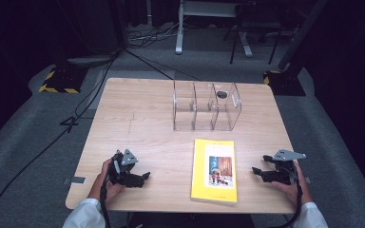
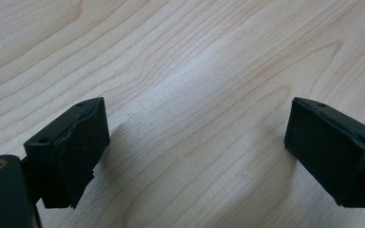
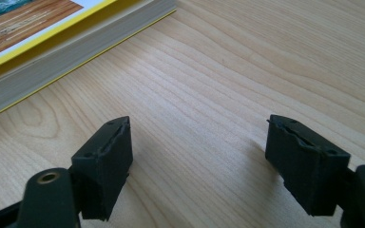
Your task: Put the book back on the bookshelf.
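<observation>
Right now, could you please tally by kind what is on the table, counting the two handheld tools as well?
Yellow book: 1
Clear plastic organizer with compartments: 1
Handheld tools, both open and holding nothing: 2, the left tool and the right tool
Total: 4

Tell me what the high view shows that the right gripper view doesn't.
High view: the clear divider box beyond the book, the left gripper, both hands and the floor. Right gripper view: the book's page edges close up and the right gripper open, nothing between its jaws. Both: the yellow book lying flat on the table.
</observation>
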Tool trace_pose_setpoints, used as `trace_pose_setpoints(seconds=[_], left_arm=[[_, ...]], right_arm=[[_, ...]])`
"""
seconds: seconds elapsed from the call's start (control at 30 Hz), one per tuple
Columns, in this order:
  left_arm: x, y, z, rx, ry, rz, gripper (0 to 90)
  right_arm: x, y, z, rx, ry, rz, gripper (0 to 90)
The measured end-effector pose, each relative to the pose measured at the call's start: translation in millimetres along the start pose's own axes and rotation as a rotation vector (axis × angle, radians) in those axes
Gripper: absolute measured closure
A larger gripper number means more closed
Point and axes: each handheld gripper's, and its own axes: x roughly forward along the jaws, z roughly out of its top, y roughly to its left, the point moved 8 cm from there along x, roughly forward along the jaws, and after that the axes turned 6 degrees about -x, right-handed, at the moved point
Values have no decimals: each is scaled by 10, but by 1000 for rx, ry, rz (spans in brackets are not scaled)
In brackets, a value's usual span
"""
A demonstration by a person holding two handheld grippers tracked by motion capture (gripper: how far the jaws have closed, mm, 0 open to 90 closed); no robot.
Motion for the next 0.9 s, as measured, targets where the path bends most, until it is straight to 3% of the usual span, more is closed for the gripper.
trace_pose_setpoints(seconds=[0.43, 0.5, 0.53, 0.63, 0.73, 0.8, 0.9], left_arm=[[-32, -38, -43, -4, 0, -7, 78], [-36, -40, -48, 1, 0, -5, 77], [-36, -41, -48, 5, 2, -9, 77], [-36, -46, -49, 12, 6, -19, 77], [-27, -91, -46, 0, 1, -16, 76], [-18, -150, -41, 22, 5, -27, 76], [-5, -203, -34, 18, 3, -28, 76]], right_arm=[[7, 17, 19, -38, 25, 45, 250], [-9, 59, 45, -78, 47, 54, 322], [-18, 100, 59, -121, 52, 57, 322], [-7, 256, 102, -195, 78, 135, 332], [21, 346, 148, -224, 110, 184, 362], [43, 423, 200, -264, 140, 207, 384], [76, 519, 253, -297, 172, 245, 423]])
